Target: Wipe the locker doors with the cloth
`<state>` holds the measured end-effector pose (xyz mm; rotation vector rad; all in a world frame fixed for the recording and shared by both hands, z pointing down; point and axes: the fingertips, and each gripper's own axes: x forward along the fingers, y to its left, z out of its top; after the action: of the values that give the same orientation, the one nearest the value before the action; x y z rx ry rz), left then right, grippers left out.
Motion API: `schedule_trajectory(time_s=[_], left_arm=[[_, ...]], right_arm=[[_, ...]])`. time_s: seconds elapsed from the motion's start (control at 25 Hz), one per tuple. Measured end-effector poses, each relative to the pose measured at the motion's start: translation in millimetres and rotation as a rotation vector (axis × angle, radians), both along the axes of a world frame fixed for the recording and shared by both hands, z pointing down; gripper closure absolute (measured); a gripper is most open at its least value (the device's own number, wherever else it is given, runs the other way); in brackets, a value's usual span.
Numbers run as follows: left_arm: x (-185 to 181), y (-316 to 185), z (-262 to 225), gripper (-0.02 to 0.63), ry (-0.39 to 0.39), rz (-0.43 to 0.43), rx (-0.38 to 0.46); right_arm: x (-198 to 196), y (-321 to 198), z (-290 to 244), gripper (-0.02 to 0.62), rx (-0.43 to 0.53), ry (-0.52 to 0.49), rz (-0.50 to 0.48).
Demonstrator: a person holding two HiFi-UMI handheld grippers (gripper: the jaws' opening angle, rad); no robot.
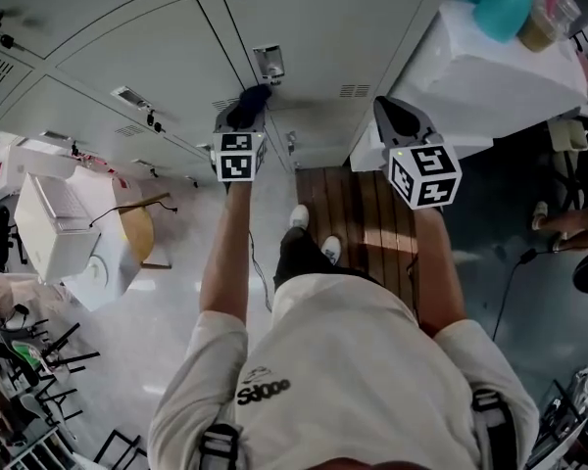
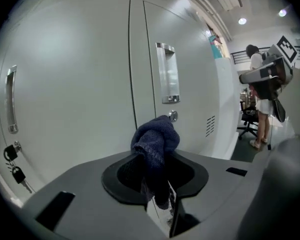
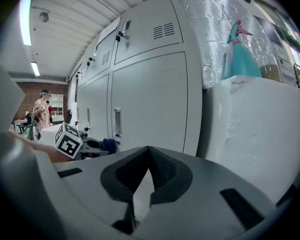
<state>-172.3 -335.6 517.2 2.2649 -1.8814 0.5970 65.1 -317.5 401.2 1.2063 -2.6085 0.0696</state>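
- While the left gripper (image 2: 155, 181) pinches the bunched dark-blue cloth (image 2: 156, 136) in its fingers (image 2: 121, 176), press it flat on the pale grey metal locker door (image 2: 70, 79).
- Right gripper (image 3: 147, 159): fingers (image 3: 164, 173) pressed together, empty.

Teal bottle (image 1: 502, 10): 1 o'clock, atop a white block (image 1: 490, 81).
Wooden boards (image 1: 367, 213): centre, on floor.
White box (image 1: 54, 225): 9 o'clock.
Keys (image 2: 17, 174): left gripper view, 8 o'clock, hanging.

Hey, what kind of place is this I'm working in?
Probably a locker area in a shared workspace or lab. A bank of grey metal lockers with handles fills the wall, with keys hanging from one lock. An office chair and ceiling strip lights show beyond.
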Motion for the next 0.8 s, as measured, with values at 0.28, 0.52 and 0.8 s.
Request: schedule_trajectory(time_s=[0.28, 0.52, 0.8], left_arm=[[77, -23, 17, 0.499, 0.004, 0.139, -0.049], [170, -46, 36, 0.499, 0.010, 0.299, -0.089], [269, -71, 64, 0.499, 0.085, 0.388, -0.140]], right_arm=[[33, 7, 11, 0.597, 0.001, 0.043, 0.038], [77, 19, 19, 0.597, -0.007, 0.072, 0.100], [128, 42, 28, 0.597, -0.028, 0.133, 0.167]])
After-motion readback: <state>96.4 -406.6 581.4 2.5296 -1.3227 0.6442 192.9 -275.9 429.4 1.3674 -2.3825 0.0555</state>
